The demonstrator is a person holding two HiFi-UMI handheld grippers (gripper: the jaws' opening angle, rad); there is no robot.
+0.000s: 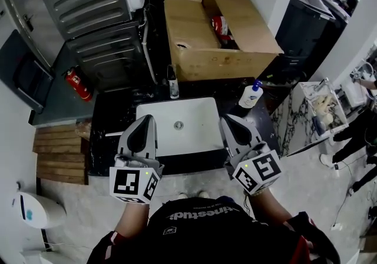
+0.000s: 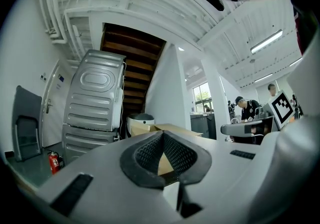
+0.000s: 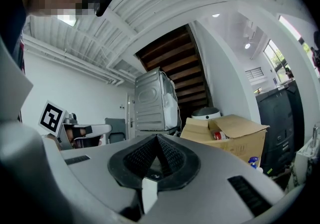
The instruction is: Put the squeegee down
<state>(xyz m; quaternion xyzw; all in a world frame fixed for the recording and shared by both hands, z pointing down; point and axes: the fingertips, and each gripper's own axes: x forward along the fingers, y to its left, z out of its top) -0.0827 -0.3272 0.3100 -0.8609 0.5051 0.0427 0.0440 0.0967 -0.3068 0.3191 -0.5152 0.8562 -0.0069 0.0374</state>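
White print on black shirt [image 1: 200, 234], upside down, seemingly "kinestudi"

Pale grey left tool [image 1: 145, 120] and right tool [image 1: 228, 120], black-and-white marker cubes [image 1: 134, 183], black top [image 1: 200, 236], seemingly red-trimmed sleeves [image 1: 113, 239].

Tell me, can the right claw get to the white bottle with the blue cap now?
Probably yes. The white bottle stands on the dark counter just ahead of the right claw, with nothing between them. The claw is shut, so it must open first.
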